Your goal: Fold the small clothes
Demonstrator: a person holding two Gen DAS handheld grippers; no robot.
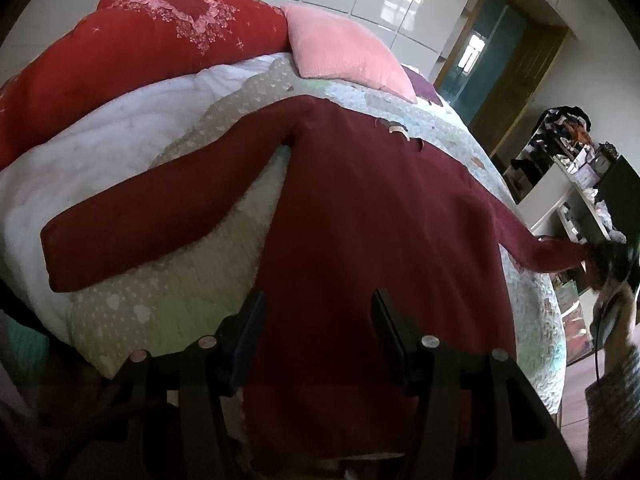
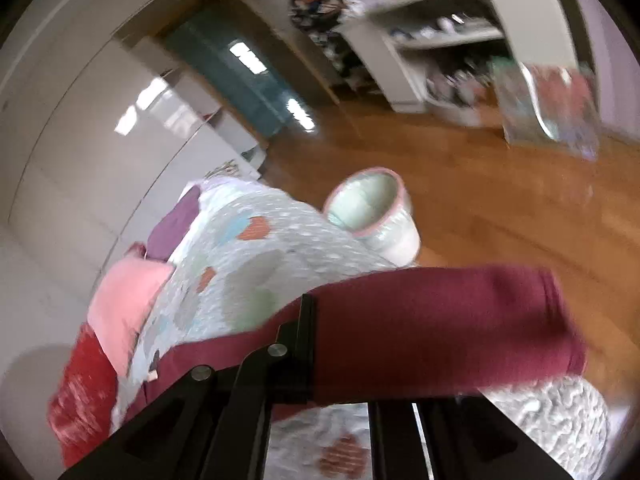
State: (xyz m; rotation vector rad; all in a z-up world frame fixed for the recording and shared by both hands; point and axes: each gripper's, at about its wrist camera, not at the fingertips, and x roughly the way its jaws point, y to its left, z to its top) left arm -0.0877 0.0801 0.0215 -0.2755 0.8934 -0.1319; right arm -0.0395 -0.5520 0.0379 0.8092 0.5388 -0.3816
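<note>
A dark red long-sleeved top [image 1: 360, 208] lies spread on the quilted bed [image 1: 132, 304], its left sleeve [image 1: 144, 216] stretched out flat. My left gripper [image 1: 318, 320] hovers open over the top's lower body, jaws wide apart and empty. The top's right sleeve [image 1: 552, 252] is pulled out past the bed's right edge. In the right wrist view my right gripper [image 2: 344, 344] is shut on that right sleeve [image 2: 440, 328], holding it lifted above the bed; only its left finger [image 2: 304, 344] shows clearly, the other is behind the cloth.
A pink pillow [image 1: 344, 48] and a red quilt [image 1: 120, 60] lie at the head of the bed. A round white basket [image 2: 372, 212] stands on the wooden floor [image 2: 480, 200] beside the bed. Cluttered shelves [image 1: 576, 184] stand at the right.
</note>
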